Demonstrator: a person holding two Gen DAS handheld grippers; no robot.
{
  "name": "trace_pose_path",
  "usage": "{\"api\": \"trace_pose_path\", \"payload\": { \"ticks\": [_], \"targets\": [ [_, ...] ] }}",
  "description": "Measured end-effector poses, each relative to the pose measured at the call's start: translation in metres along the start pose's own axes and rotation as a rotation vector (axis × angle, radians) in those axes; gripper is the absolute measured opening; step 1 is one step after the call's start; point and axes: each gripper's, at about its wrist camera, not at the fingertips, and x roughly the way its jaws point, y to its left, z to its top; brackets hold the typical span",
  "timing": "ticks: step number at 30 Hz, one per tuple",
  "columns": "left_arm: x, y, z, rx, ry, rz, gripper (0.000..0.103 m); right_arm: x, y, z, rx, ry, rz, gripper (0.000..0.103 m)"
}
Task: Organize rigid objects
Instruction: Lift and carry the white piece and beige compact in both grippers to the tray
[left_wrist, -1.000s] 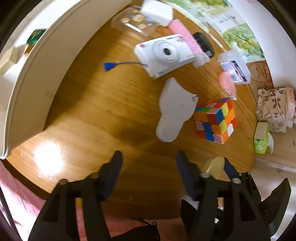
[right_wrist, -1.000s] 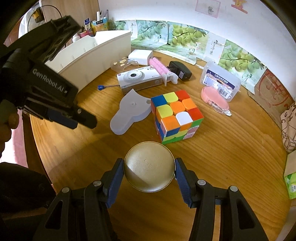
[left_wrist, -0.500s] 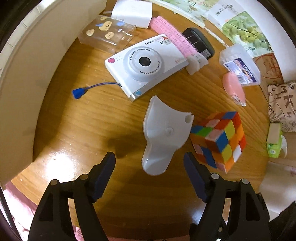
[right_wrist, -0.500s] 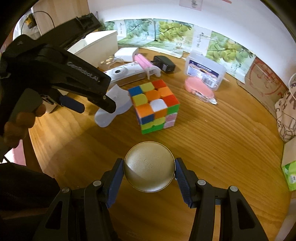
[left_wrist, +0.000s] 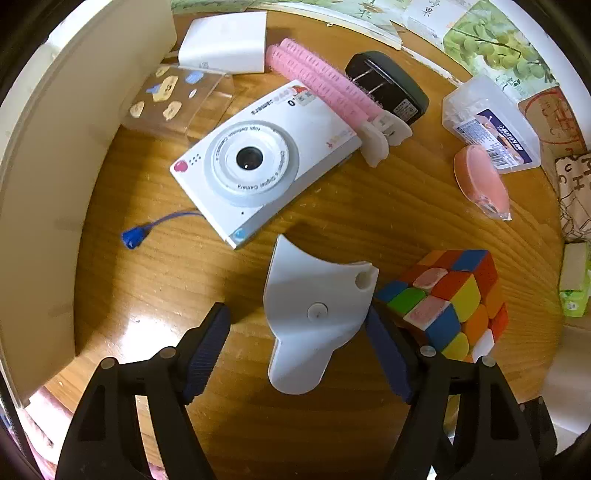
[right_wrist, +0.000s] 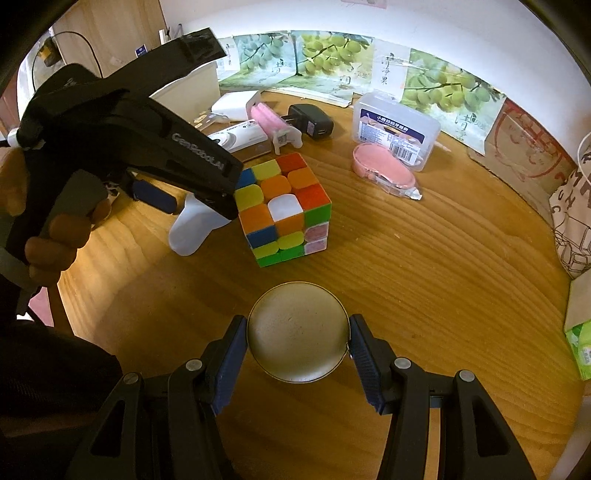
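Between left jaws, white plastic piece (left_wrist: 314, 314)

table (left_wrist: 362, 206): glossy grained wood | disc (right_wrist: 298, 335): matt brushed metal | cube (right_wrist: 282, 208): glossy plastic | camera (left_wrist: 266, 162): smooth white plastic | flat piece (left_wrist: 314, 314): matt white plastic | pads (right_wrist: 364, 360): ribbed blue rubber

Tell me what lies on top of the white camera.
A pink hair roller lies across the white camera's upper corner, its white clip end overhanging the table. Whatever the roller covers there is hidden.

L gripper (left_wrist: 297, 332) jaws wide; R gripper (right_wrist: 297, 345) clamped (seemingly firm).
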Motion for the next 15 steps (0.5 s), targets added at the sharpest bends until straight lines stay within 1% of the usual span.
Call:
{"api": "trace_pose_path", "payload": {
  "ticks": [2, 4, 5, 13, 15],
  "targets": [
    [-0.001, -0.006, 0.008, 0.007, -0.012, 0.009, 0.072, 0.001, -0.001, 0.0, 0.002, 0.002, 0.002, 0.056],
    [-0.003, -0.01, 0.012, 0.014, -0.025, 0.014, 0.062, 0.002, -0.003, 0.0, 0.006, 0.004, 0.003, 0.056],
    [-0.003, -0.011, 0.013, 0.015, -0.027, 0.014, 0.061, 0.003, -0.004, 0.0, 0.009, 0.007, 0.004, 0.056],
    [-0.005, -0.017, 0.024, 0.031, -0.037, 0.01, 0.059, 0.003, -0.005, 0.001, 0.016, 0.008, 0.003, 0.056],
    [-0.008, -0.014, 0.019, 0.036, -0.036, 0.0, 0.059, 0.003, -0.005, 0.001, 0.016, 0.008, 0.002, 0.056]
  ]
}}
